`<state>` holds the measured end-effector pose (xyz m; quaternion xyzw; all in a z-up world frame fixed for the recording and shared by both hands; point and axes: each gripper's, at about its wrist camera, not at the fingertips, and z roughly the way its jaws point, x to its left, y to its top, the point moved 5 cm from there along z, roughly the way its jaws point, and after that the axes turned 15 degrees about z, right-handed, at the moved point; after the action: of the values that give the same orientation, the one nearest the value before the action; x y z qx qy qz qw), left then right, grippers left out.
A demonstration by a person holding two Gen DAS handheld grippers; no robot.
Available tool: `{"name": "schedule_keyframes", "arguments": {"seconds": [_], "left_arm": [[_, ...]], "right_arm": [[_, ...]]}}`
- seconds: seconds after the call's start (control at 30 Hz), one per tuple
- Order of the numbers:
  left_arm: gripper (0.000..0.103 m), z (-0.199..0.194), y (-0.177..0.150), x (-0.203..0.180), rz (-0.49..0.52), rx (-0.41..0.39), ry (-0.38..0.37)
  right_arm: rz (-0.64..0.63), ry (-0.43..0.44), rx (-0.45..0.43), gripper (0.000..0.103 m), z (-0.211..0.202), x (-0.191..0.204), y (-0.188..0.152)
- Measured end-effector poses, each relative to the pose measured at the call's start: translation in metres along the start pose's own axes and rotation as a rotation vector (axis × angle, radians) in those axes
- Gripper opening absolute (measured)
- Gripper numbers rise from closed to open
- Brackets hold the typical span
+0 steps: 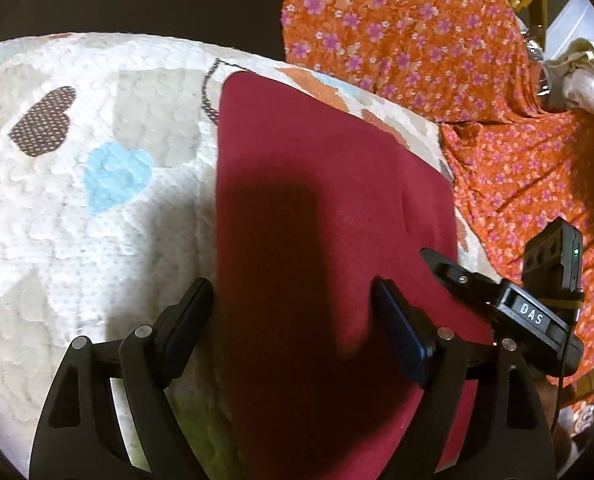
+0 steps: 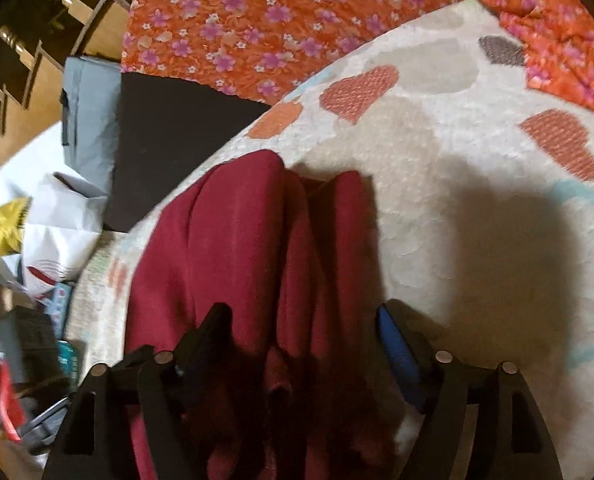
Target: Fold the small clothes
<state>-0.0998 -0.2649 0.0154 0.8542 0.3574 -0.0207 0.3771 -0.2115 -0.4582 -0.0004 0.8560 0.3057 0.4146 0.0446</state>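
Maroon fabric fills the near field of both wrist views: a small maroon garment (image 1: 329, 208) lies on a white quilt with heart patches (image 1: 97, 200).

Left gripper (image 1: 293, 320): jaws stand wide apart, straddling the garment's left edge, one finger over the quilt and one over the cloth. The pads do not press on it; nothing is held.

Right gripper (image 2: 305, 340): jaws also parted, the cloth rising between them in loose ridges. The pads appear clear of the fabric, though shadow hides the lowest part.

Assessment: the garment reads as part-folded, smooth and flat in the left view, bunched in the right view. The step in hand appears to be taking a fresh hold for the next fold.

Recommendation: bring each gripper down onto a single edge, not a gathered ridge; pinch all layers together; keep both hands level so the fold line stays straight; flatten the ridges before creasing.

Further off, an orange floral cloth (image 1: 417, 32) covers the far side, with pale bundled items (image 1: 589, 88) beyond. Neither interferes.
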Motion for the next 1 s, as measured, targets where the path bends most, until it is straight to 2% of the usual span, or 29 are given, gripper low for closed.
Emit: {"name": "schedule_keyframes", "arguments": {"seconds": [0.03,0.17,0.2,0.33,0.4,0.5,0.57,0.6,0.67,0.8,0.9,0.97,1.0], "left_arm": [[0.073,-0.002,0.000,-0.005,0.032,-0.004,-0.006],[0.054,-0.020,-0.001,-0.020,0.117,-0.008,0.040],[0.053,-0.030,-0.004,-0.023,0.127,-0.004,0.048],[0.053,-0.068,-0.021,-0.024,0.164,0.006,0.118],[0.053,-0.086,-0.037,-0.020,0.149,0.010,0.135],[0.053,-0.093,-0.061,-0.006,0.096,0.033,0.169],[0.054,-0.088,-0.075,0.004,0.041,0.058,0.172],[0.054,-0.089,-0.078,0.006,0.020,0.042,0.168],[0.055,-0.094,-0.079,0.005,0.020,0.030,0.183],[0.060,-0.091,-0.081,0.001,0.037,0.020,0.220],[0.062,-0.091,-0.084,0.000,0.043,0.004,0.230],[0.063,-0.091,-0.084,0.002,0.048,-0.004,0.230],[0.063,-0.091,-0.084,0.002,0.051,-0.009,0.233]], "right_arm": [[-0.010,0.023,0.010,0.053,0.000,0.003,-0.002],[-0.123,-0.013,-0.028,0.039,-0.011,0.022,-0.010],[-0.137,-0.011,-0.035,0.037,-0.016,0.027,-0.012],[-0.201,0.030,0.001,0.036,-0.034,0.055,-0.037],[-0.224,0.033,0.032,0.036,-0.037,0.064,-0.055],[-0.213,0.057,0.077,0.036,-0.032,0.068,-0.079],[-0.217,0.011,0.123,0.038,-0.016,0.066,-0.089],[-0.226,-0.030,0.125,0.039,-0.010,0.066,-0.088],[-0.251,-0.052,0.086,0.039,-0.020,0.071,-0.085],[-0.345,-0.085,-0.050,0.039,-0.047,0.094,-0.080],[-0.368,-0.107,-0.049,0.039,-0.041,0.104,-0.074],[-0.388,-0.166,-0.039,0.038,-0.025,0.106,-0.069],[-0.407,-0.184,-0.030,0.026,-0.015,0.105,-0.067]]}}
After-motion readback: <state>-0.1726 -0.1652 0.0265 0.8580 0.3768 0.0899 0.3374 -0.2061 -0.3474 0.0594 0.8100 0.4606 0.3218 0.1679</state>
